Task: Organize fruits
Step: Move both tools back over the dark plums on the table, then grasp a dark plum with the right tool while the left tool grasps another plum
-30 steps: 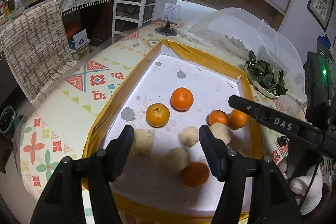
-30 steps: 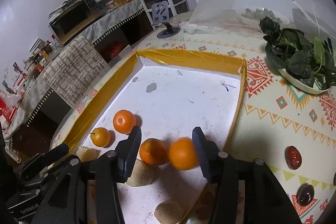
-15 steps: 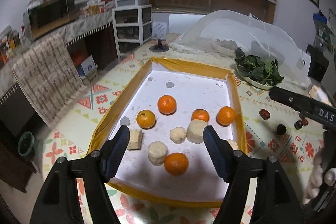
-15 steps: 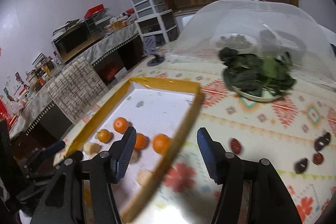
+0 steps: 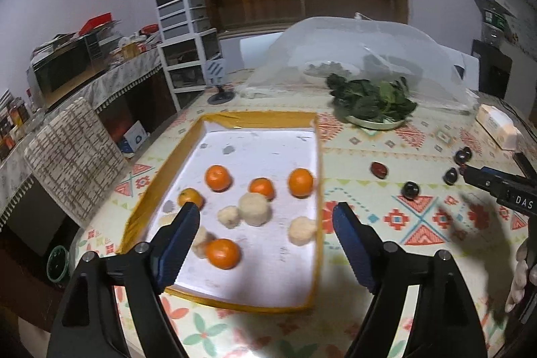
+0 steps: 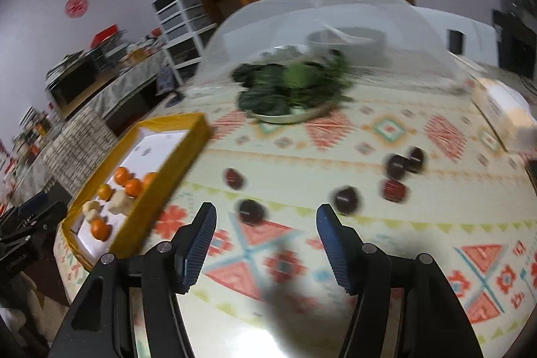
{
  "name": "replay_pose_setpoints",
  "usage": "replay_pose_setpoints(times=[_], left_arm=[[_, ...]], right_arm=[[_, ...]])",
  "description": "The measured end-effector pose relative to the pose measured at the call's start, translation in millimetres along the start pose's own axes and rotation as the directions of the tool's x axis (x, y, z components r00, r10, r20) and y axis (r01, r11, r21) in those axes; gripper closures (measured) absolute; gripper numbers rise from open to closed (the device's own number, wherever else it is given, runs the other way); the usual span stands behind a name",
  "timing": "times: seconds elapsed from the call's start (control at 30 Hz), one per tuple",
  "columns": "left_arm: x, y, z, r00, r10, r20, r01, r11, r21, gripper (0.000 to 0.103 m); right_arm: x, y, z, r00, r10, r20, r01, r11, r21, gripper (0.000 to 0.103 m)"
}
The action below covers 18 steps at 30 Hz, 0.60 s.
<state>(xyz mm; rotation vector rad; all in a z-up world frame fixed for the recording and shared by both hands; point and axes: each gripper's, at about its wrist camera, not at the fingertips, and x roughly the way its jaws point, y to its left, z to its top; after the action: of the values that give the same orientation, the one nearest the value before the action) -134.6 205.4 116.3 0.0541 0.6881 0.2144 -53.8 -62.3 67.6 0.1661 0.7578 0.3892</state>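
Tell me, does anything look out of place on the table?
Yes. Several small dark red fruits lie loose on the patterned tablecloth, outside the yellow-rimmed white tray that holds the oranges.

The tray point(image 5: 303, 304) has yellow walls and a white floor with grey smudges. In it lie 5 orange fruits point(image 5: 218, 178) and several pale cream lumps point(image 5: 254, 209). The surface point(image 5: 396, 223) wears a cream cloth patterned with red, teal and yellow geometric shapes and flowers. On it, right of the tray, sit dark maroon fruits point(image 6: 346, 199), some nearly black. A white plate point(image 5: 376, 124) at the far side carries dark green leaves point(image 5: 372, 96) beside a translucent white mesh cover point(image 5: 369, 46). The fingers point(image 5: 350, 244) have blue ribbed pads on black frames.
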Motion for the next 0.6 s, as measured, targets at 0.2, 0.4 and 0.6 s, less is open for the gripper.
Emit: replay_pose_setpoints(times=[0.2,0.4,0.6], left_arm=[[-1.3,-16.3,1.7,0.998,-0.055,-0.003,0.055,0.998,-0.031,0.022],[13.4,-48.4,-5.3,0.986,-0.155,-0.058,0.155,0.988,0.000,0.022],[31.9,-70.1,-9.6,0.973,-0.205,-0.103,0.208,0.978,0.021,0.022]], right_arm=[[-22.0,-55.3,-9.3,0.998,-0.069,0.004,0.069,0.995,0.066,0.037],[-17.0,-86.1,-14.6,0.996,-0.085,-0.038,0.089,0.989,0.117,0.037],[13.7,-70.7,-6.4,0.996,-0.034,-0.086,0.042,0.995,0.087,0.037]])
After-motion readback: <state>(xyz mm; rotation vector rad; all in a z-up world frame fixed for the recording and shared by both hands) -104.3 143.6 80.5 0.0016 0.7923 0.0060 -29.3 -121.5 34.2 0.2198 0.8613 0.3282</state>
